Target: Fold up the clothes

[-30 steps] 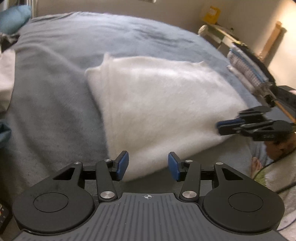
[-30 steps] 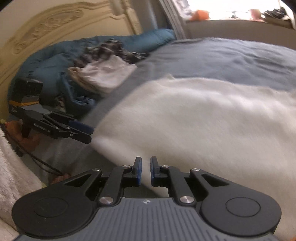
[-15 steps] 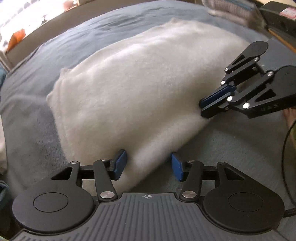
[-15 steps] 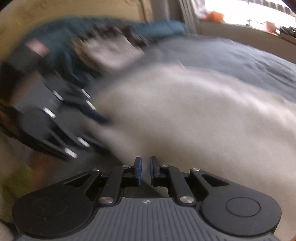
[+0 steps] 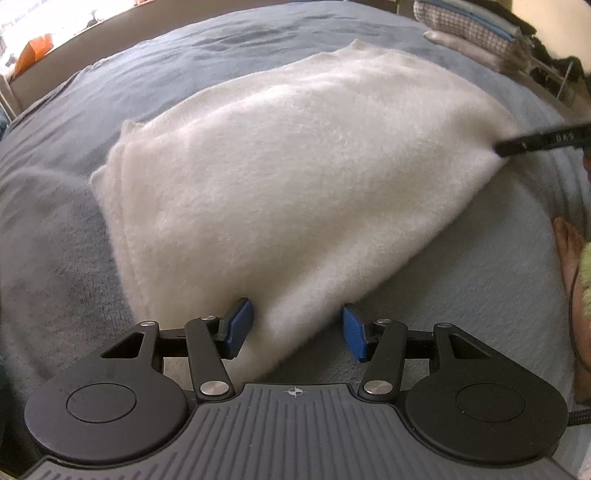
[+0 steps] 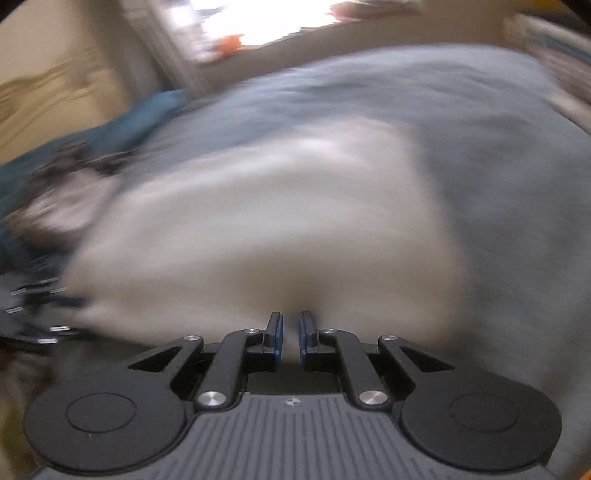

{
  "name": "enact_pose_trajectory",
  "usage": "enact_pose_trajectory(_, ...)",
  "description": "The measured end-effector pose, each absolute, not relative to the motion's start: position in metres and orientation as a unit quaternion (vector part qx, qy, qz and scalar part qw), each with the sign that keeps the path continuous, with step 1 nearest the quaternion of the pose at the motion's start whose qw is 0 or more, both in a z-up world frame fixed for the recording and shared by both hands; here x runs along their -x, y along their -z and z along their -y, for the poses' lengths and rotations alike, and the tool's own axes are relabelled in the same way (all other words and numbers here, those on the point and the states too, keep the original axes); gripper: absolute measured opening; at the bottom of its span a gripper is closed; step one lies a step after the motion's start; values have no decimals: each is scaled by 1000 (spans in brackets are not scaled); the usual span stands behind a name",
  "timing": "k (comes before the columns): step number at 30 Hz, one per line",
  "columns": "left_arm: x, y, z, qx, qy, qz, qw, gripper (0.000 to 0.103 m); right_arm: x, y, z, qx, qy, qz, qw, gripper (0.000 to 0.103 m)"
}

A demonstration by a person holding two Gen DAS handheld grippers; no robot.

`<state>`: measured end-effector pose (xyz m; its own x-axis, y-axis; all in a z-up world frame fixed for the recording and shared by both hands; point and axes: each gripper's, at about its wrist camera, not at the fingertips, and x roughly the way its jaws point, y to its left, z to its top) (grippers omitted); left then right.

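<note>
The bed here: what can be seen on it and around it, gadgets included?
Fluffy garment: one, white, folded in layers on the bed.
Bedspread: one, grey-blue, under the garment.
Clothes stack: one, checked and pale, far right edge.
Blue bedding: one heap, far left.
Bare foot: one, right edge.
Left gripper: black, blue pads, open astride the garment's near corner.
Right gripper: black, shut on the garment's edge.

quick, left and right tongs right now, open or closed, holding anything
left tongs: open, straddling the near corner of the white fleece garment, pads not pressing.
right tongs: just closed on the garment's edge.
</note>
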<state>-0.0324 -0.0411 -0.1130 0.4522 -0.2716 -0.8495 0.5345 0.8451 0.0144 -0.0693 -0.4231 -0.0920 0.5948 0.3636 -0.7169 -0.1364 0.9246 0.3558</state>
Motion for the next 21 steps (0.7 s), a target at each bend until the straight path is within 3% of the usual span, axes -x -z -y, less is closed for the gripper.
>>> enact_pose_trajectory(9,29,83,5,-42,220,-465,857,53,83,65,450,-173,-97,-384,902,0)
enact_pose_trajectory(21,-5,89,18,-16,166,-449,878,53,24,54,358,-78,-188,-375,904,2)
